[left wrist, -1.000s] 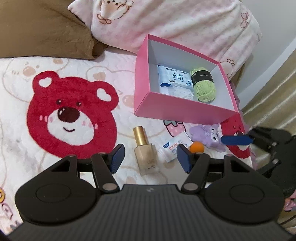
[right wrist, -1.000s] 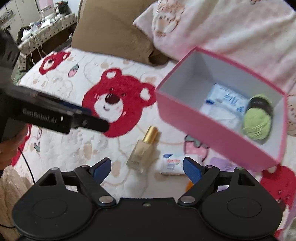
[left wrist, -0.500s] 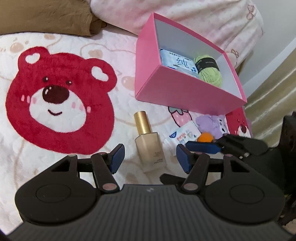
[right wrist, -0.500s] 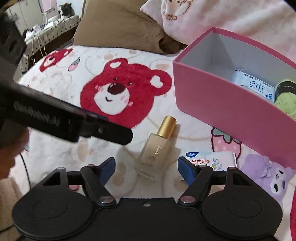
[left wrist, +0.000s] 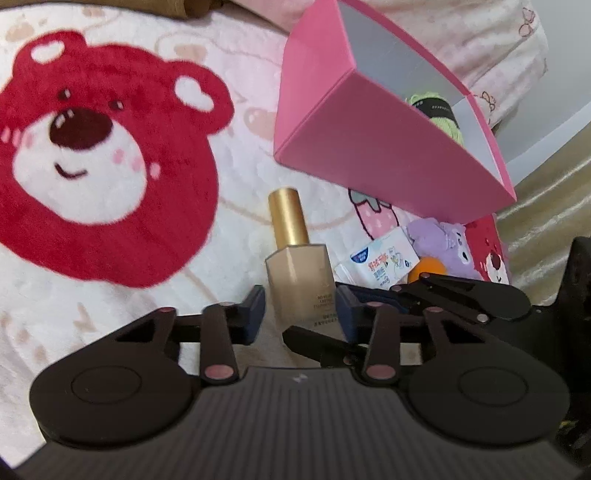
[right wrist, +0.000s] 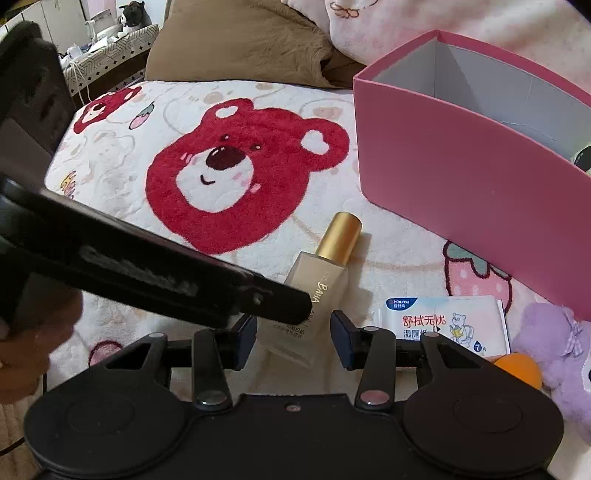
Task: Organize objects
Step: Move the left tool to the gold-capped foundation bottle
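A beige foundation bottle [left wrist: 297,273] with a gold cap lies flat on the bear blanket; it also shows in the right wrist view [right wrist: 321,280]. My left gripper [left wrist: 301,314] is open, its pads on either side of the bottle's base. My right gripper [right wrist: 293,334] is open too, straddling the same base from the other side. A pink box [left wrist: 373,147] stands beyond, holding green yarn [left wrist: 439,114]; it also shows in the right wrist view [right wrist: 469,162]. A wet-wipe packet [right wrist: 443,321], an orange ball [right wrist: 519,369] and a purple plush [right wrist: 557,347] lie to the right.
The bed is covered by a white blanket with a big red bear face [right wrist: 240,170]. A brown pillow [right wrist: 240,44] and a pink patterned pillow [right wrist: 406,18] lie at the back. The bed's right edge and a curtain [left wrist: 546,199] are close behind the plush.
Both grippers have dropped low and moved forward onto the foundation bottle, and both have narrowed their opening. The bottle has not moved.
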Demonstrator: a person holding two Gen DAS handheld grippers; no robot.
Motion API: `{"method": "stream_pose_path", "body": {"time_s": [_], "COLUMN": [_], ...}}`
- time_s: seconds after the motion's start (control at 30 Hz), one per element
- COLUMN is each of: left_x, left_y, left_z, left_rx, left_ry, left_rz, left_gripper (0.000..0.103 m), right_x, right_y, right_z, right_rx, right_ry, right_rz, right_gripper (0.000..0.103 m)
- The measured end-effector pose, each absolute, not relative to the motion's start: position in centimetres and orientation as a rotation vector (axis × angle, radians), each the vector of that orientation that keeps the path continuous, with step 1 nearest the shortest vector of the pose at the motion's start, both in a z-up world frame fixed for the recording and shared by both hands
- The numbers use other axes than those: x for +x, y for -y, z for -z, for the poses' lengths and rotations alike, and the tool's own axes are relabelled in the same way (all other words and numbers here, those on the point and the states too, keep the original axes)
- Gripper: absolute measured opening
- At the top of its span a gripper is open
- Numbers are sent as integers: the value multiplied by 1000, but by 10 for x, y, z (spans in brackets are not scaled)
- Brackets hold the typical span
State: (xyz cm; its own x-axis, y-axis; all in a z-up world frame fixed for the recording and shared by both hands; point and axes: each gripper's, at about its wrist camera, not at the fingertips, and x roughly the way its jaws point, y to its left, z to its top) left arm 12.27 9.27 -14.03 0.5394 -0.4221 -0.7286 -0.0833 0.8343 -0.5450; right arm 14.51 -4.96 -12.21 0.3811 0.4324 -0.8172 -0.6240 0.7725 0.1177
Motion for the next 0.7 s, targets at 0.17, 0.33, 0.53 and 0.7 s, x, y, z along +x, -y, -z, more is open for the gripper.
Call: {"method": "stream_pose_path", "body": {"time_s": [0.17, 0.33, 0.53, 0.7], "left_x": [122, 122, 125, 131], "left_y": [-87, -93, -93, -88], "left_z": [145, 153, 163, 165], "left_rx": [-590, -653, -676, -668], "left_ry": [-1012, -1022, -1028, -1021], "left_rz": [233, 239, 245, 259], "left_gripper": [28, 29, 41, 41], "right_x": [150, 160, 168, 177], "right_y": [52, 61, 66, 70], "right_z": [125, 132, 141, 145], "right_rx": [-191, -85, 1, 67], "right_ry": [-1020, -1105, -1158, -1183], "right_rz": [-657, -645, -619, -619], "right_gripper": [46, 44, 43, 44]}}
